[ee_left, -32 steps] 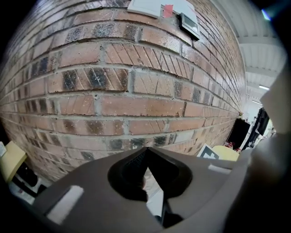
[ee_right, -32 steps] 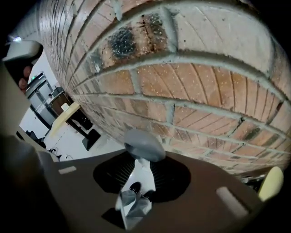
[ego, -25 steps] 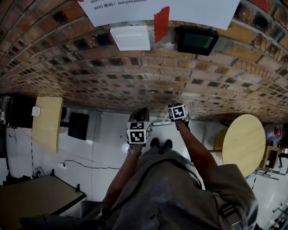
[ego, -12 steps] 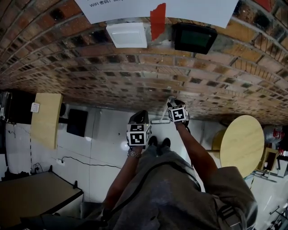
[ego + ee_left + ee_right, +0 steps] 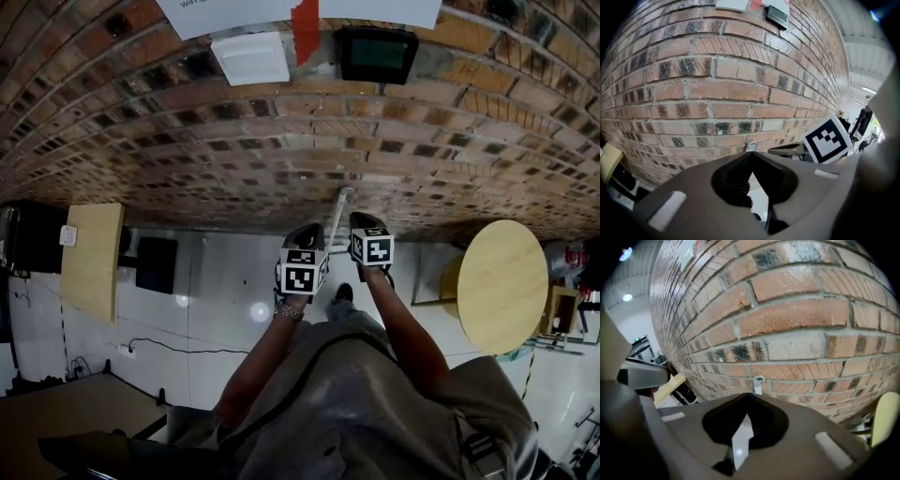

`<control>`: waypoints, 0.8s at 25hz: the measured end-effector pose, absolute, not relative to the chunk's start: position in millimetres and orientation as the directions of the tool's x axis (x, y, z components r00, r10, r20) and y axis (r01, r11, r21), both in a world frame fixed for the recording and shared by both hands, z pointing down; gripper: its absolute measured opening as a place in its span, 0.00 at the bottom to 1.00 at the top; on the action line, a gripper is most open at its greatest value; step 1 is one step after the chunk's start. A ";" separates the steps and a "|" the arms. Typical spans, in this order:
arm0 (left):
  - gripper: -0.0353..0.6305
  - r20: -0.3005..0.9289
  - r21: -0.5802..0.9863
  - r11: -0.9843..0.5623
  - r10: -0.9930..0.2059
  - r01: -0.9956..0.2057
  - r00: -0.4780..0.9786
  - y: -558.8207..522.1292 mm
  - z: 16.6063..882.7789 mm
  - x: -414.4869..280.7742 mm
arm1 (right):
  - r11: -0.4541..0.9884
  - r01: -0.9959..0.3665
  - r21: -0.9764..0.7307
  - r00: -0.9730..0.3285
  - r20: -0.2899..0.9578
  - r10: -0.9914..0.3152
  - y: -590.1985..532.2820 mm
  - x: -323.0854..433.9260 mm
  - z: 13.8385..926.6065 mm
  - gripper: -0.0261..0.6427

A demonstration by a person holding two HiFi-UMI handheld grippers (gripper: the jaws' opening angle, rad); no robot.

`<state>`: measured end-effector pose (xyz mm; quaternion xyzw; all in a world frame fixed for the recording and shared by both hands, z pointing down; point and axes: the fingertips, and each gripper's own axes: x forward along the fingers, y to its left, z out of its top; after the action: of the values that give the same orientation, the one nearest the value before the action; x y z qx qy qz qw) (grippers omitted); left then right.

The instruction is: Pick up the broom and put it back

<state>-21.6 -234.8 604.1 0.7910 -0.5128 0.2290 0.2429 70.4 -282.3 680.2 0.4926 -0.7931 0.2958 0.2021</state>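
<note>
The broom shows only as a pale grey handle (image 5: 339, 204) slanting up against the brick wall, between my two grippers. My right gripper (image 5: 362, 223) is shut on that handle. In the right gripper view the pale shaft (image 5: 740, 441) lies between the closed jaws (image 5: 749, 395) and its hollow end (image 5: 758, 380) sticks out beyond them. My left gripper (image 5: 306, 234) sits just left of the handle. Its jaws (image 5: 751, 153) meet at the tips, with the handle end (image 5: 751, 146) just past them. Whether it grips the handle I cannot tell. The broom head is hidden.
A brick wall (image 5: 187, 150) stands right in front, with a white box (image 5: 249, 56) and a black display (image 5: 375, 53) on it. A round wooden table (image 5: 502, 281) is at the right and a rectangular one (image 5: 92, 258) at the left. A cable (image 5: 159, 347) crosses the white floor.
The handle, low and nearly flat by the right gripper before, now points up the wall. The right gripper rose with it. The left gripper moved right, closer to the handle.
</note>
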 end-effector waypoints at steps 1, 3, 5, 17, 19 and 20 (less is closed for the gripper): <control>0.06 0.598 0.151 -0.377 -0.701 -0.914 0.388 -233.1 598.8 -18.0 | 0.334 -0.903 -0.271 -0.430 0.604 -0.671 -273.6 69.3 671.7 0.06; 0.06 0.575 0.159 -0.408 -0.702 -0.899 0.420 -226.6 590.1 -14.8 | 0.325 -0.906 -0.273 -0.424 0.586 -0.691 -256.6 64.7 655.8 0.06; 0.06 0.559 0.163 -0.430 -0.701 -0.888 0.442 -213.4 584.0 -18.1 | 0.324 -0.905 -0.274 -0.424 0.566 -0.707 -237.7 54.5 640.7 0.06; 0.06 0.561 0.222 -0.447 -0.668 -0.867 0.489 -88.1 603.4 -93.0 | 0.424 -0.846 -0.324 -0.534 0.501 -0.682 -77.2 -51.3 606.2 0.06; 0.06 0.567 0.234 -0.455 -0.654 -0.859 0.501 -68.2 607.9 -96.2 | 0.424 -0.857 -0.293 -0.515 0.528 -0.675 -53.0 -58.3 608.4 0.06; 0.06 0.566 0.243 -0.458 -0.649 -0.855 0.508 -60.1 608.4 -96.4 | 0.418 -0.864 -0.281 -0.503 0.536 -0.678 -43.7 -59.3 607.4 0.06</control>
<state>-96.4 -60.1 608.4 0.8296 -0.4534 0.2013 0.2562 -59.3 -43.7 607.4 0.4676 -0.8242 0.2685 0.1728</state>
